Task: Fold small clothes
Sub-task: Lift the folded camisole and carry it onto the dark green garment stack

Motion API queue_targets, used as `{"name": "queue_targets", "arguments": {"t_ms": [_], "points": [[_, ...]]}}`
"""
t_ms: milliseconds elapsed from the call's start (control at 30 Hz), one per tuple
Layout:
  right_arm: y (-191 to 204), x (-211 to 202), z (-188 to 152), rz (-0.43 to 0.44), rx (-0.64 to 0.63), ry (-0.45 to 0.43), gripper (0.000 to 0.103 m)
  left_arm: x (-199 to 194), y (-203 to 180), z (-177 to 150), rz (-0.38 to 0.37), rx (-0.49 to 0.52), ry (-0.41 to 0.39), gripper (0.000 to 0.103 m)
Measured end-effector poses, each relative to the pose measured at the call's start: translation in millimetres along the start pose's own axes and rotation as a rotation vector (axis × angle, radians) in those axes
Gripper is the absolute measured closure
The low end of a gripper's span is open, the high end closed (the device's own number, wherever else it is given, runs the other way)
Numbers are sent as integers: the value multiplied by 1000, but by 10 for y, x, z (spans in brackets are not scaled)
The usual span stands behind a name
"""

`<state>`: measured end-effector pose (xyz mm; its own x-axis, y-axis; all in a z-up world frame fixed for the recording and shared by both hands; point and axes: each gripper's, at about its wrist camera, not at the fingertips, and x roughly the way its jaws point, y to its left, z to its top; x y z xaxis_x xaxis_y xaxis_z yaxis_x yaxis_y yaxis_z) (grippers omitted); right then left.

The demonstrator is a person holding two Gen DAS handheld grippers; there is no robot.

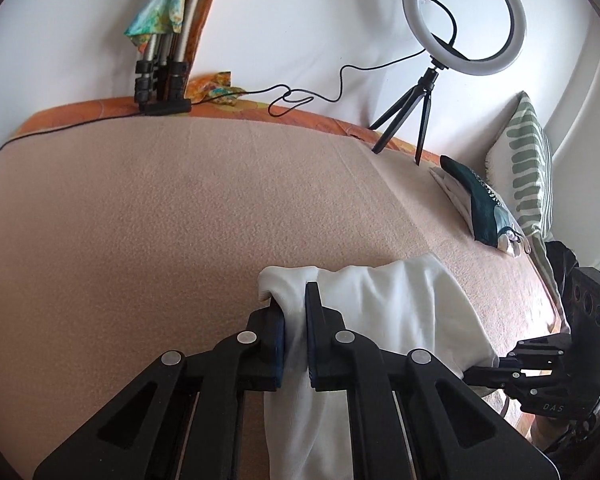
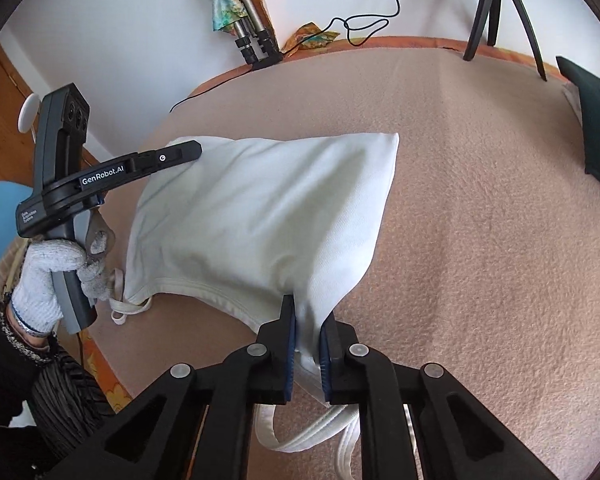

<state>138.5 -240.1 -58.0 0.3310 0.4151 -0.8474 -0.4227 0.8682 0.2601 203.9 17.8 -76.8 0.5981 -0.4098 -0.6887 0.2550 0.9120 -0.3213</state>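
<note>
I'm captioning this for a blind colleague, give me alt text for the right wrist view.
The right gripper is shut on an edge of a white garment spread on a pink blanket, while a gloved hand holds the left gripper at its far corner.

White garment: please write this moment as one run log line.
white garment: partly lifted off blanket | left gripper: shut on garment | right gripper: shut on garment | fold: not yet done

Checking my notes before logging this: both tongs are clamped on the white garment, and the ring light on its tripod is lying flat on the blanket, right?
Not quite. The ring light stands upright on its tripod at the blanket's far edge, as the left wrist view shows. Both tongs, left and right, are clamped on the white garment.
</note>
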Motion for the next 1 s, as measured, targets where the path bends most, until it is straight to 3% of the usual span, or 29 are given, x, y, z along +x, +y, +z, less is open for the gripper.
{"name": "queue_targets", "arguments": {"t_ms": [233, 500, 1000], "points": [[230, -236, 24, -115, -104, -66, 97, -201, -305, 21, 14, 90, -70, 96], [244, -562, 84, -193, -109, -141, 97, -347, -644, 95, 2, 157, -144, 97], [-29, -1227, 102, -325, -91, -219, 97, -265, -1449, 422, -105, 247, -217, 97]]}}
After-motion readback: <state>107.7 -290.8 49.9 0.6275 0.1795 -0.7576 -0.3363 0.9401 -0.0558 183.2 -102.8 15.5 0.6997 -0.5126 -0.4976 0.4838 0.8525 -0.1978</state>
